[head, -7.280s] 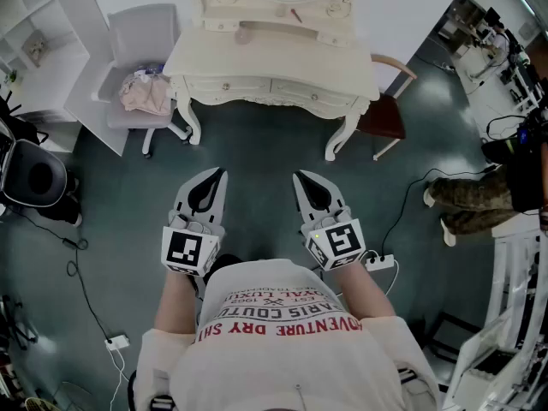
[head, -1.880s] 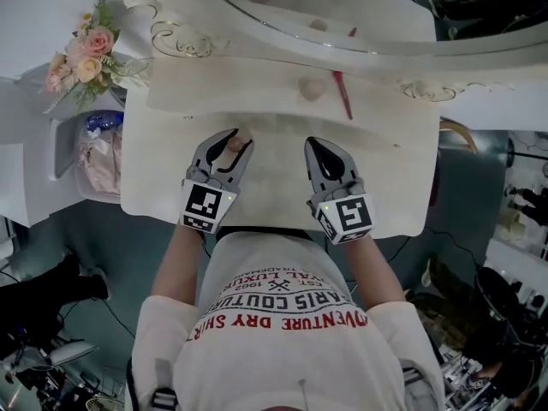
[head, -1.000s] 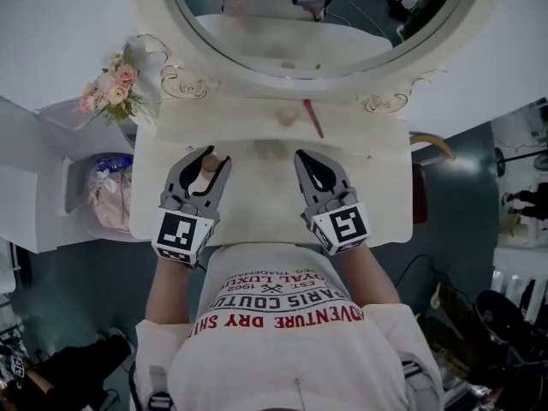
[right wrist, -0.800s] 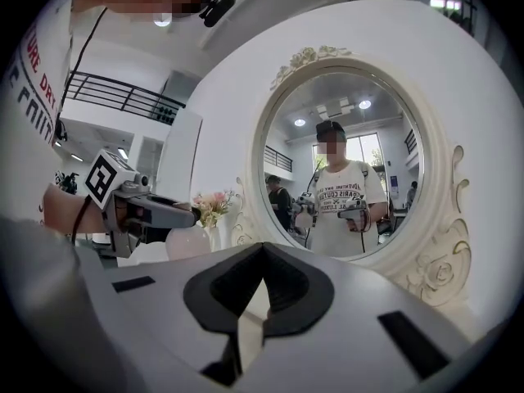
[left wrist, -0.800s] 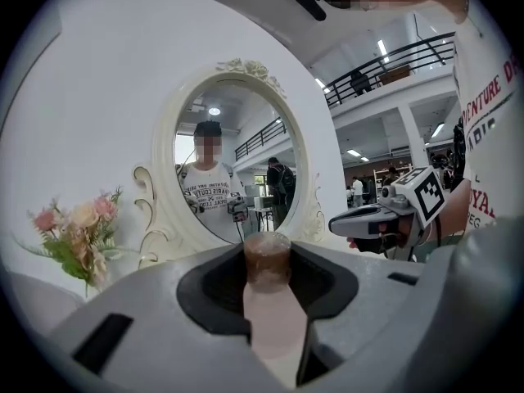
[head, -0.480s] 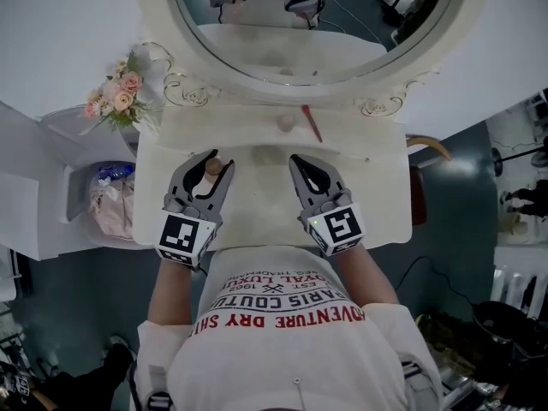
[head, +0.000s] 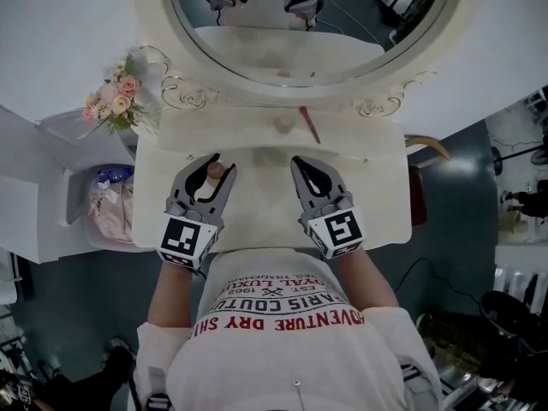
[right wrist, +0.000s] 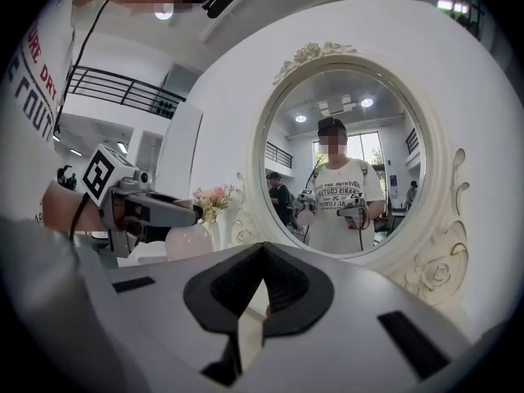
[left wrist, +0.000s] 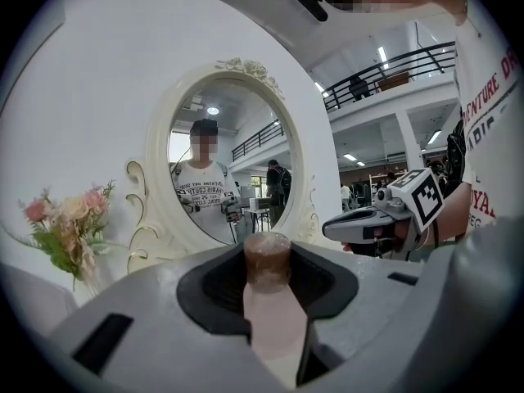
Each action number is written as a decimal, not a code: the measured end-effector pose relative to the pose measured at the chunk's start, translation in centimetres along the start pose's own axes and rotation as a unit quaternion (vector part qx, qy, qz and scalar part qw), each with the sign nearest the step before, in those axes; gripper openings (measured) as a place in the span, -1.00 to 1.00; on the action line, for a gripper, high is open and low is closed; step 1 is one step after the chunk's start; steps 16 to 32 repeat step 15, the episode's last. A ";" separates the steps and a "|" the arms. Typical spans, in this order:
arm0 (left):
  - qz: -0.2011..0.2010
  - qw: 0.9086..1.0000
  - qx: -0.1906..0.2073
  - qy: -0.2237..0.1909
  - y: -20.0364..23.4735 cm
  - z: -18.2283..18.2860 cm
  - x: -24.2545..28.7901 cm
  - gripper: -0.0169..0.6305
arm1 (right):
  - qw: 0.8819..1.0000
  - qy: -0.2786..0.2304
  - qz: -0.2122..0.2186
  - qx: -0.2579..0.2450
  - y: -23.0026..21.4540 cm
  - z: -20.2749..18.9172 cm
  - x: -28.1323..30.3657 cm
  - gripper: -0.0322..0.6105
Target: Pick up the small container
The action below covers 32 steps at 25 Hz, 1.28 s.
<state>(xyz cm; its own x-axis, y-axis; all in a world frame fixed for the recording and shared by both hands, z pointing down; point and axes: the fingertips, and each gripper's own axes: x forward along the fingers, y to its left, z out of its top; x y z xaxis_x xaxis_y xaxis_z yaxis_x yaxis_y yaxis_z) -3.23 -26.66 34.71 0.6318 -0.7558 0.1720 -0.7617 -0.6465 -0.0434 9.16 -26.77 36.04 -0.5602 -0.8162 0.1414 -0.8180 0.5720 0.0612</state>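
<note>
Pink and brown-capped, the small container (left wrist: 270, 318) is being pinched by the left gripper (head: 215, 168) over the dressing table (head: 257, 221), long axis along the jaws; the right gripper (head: 302, 163) is being held alongside, pressed together, empty.

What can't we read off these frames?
- Base of the small container: left gripper view, buried between the left tongs.
- Its label or contents: head view, too small.
- Pink lump and red stick on the dresser shelf: head view, too small to identify.
- Front edge of the dresser: head view, covered by the person's shirt.
</note>
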 end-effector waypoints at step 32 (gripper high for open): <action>0.006 1.000 -0.010 -0.007 -0.5 -0.7 -0.2 -0.52 | 1.000 -0.001 0.004 0.007 0.4 -0.2 -0.2 -0.90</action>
